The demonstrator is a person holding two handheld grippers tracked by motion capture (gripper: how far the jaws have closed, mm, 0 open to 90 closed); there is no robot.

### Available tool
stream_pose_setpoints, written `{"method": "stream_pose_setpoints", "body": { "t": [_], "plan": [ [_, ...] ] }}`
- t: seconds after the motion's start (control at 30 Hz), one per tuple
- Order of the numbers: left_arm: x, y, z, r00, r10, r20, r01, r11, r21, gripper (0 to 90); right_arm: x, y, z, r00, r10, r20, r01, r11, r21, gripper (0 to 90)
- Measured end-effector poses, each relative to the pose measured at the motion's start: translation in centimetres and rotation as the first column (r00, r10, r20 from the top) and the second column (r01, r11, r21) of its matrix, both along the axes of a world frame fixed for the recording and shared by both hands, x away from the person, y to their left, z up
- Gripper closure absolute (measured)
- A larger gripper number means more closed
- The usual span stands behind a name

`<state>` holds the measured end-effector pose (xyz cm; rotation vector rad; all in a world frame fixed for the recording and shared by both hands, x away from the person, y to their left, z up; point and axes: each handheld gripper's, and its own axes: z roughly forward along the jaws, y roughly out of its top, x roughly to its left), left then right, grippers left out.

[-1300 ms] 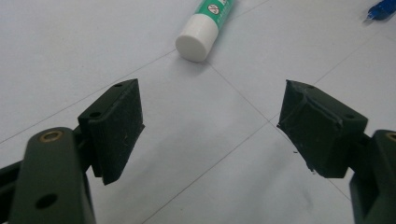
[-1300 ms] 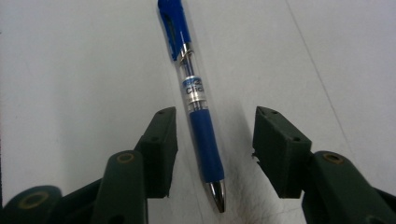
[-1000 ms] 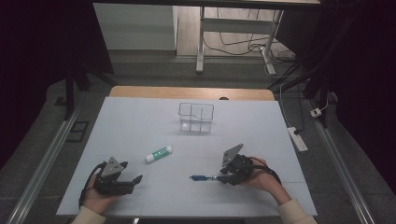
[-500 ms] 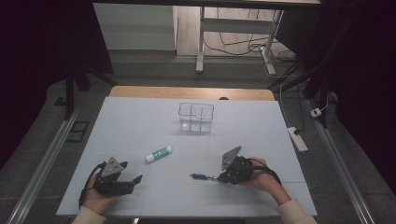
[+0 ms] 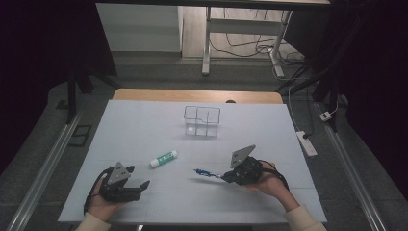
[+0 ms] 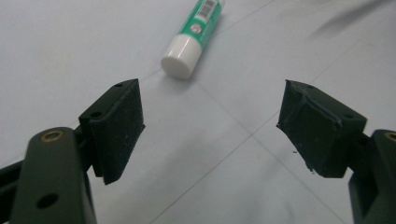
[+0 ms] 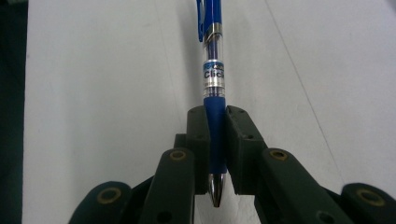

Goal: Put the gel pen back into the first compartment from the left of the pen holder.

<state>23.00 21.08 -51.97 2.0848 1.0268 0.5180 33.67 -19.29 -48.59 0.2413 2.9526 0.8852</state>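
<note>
The right claw (image 5: 225,176) pinches a blue pen (image 7: 214,70) by its grip, barrel running straight out ahead (pointing left across the desk (image 5: 144,120)), while the left claw (image 6: 210,126), spread wide, rests nearer the glue stick (image 6: 194,39) lying just ahead.

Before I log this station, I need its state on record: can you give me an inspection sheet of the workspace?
Surface: white table, bare between items.
Job's things: blue pen; glue stick lying flat; clear organizer, upright, apparently empty.
Clutter: nothing seen.
Grippers: left gripper open, glue stick ahead; right gripper shut on pen, tip toward the camera.
Cables: on floor beyond table; power strip at right.
Surroundings: dark; desk frame behind.
</note>
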Motion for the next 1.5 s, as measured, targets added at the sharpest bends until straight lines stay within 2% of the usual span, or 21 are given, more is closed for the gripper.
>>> {"method": "stream_pose_setpoints", "body": {
  "t": [0.23,0.43,0.73,0.97,1.3,1.5],
  "plan": [
    [0.2,-2.1,1.1,0.9972,-0.067,0.034,0.066,0.9974,0.031,23.8,0.1,0.6,0.1,0.9993,-0.024,-0.027,0.025,0.999,0.030,79.8],
    [0.5,-4.4,2.1,0.9897,-0.133,0.053,0.130,0.9899,0.056,24.1,0.1,1.4,0.3,0.9989,-0.025,-0.040,0.028,0.998,0.056,79.8],
    [1.3,-7.0,3.1,0.9782,-0.193,0.075,0.187,0.9787,0.084,24.0,0.1,2.2,0.5,0.9983,-0.028,-0.052,0.031,0.997,0.072,79.8],
    [2.0,-9.0,3.7,0.9588,-0.271,0.085,0.262,0.9597,0.101,23.5,0.1,2.6,0.5,0.9977,-0.029,-0.060,0.035,0.995,0.089,79.8],
    [2.6,-10.5,3.9,0.9468,-0.310,0.086,0.296,0.9438,0.148,23.0,0.4,3.2,0.5,0.9954,-0.038,-0.088,0.046,0.994,0.098,79.8],
    [2.9,-11.7,4.0,0.9370,-0.338,0.088,0.318,0.9298,0.186,23.0,0.5,3.9,0.5,0.9948,-0.031,-0.096,0.041,0.994,0.098,79.8]
  ]
}}
